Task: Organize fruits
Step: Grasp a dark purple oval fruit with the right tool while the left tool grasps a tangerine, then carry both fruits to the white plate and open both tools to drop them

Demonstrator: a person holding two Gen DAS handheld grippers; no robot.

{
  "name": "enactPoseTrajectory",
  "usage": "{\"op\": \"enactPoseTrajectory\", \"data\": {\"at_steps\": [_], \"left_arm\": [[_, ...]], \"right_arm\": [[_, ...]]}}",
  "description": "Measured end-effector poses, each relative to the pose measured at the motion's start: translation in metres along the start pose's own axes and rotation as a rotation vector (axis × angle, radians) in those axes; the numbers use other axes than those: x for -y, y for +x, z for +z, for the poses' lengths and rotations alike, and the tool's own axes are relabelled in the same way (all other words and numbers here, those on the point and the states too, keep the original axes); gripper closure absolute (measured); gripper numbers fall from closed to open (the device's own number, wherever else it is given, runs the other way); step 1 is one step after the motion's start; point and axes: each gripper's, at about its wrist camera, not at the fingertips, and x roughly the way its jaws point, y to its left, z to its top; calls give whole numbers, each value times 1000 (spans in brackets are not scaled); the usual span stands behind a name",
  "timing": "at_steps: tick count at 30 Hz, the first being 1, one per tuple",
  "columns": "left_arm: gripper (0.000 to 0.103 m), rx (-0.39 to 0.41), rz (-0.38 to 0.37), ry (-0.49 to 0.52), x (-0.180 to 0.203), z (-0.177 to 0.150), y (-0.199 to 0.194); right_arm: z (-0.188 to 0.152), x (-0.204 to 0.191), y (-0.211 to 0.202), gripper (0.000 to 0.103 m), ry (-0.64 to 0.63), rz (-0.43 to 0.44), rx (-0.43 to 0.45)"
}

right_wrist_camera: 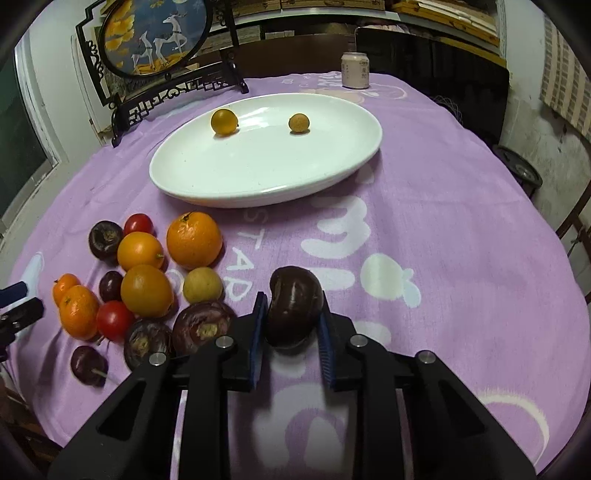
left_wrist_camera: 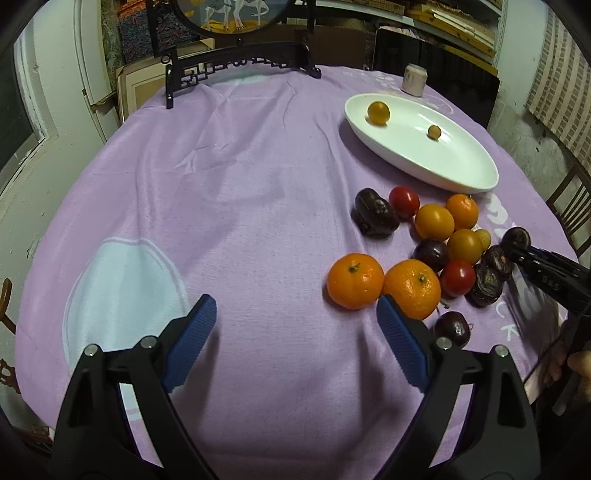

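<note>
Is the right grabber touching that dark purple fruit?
Touching. The right wrist view shows both blue pads of the right gripper pressed against the sides of the dark purple fruit.

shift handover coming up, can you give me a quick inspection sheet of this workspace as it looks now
surface: round table under a purple cloth, wrinkled, white print on it
job's things: white plate holds two yellow fruits; pile of fruit on the cloth beside it: oranges, red tomatoes, dark ones
clutter: can behind the plate; framed deer panel at the far edge
grippers: left gripper open, hanging by an orange, holding nothing; right gripper shut on a dark fruit
cables: nothing seen
surroundings: window at left, shelves and chairs behind, dim light
</note>
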Motion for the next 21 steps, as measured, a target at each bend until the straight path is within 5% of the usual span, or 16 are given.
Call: {"op": "enactPoseTrajectory", "data": {"at_steps": [9,13,21], "left_arm": [[15,-29,2,20,14,7,27],[65,-44,-126,5,21,15,36],[67,-53,-109,5,23,12,30]], "right_arm": [[-5,3,-11,78,10,22,2],[-5,4,-5,78,15,28,-4],[-3,5,-18,79,23,39,34]]}}
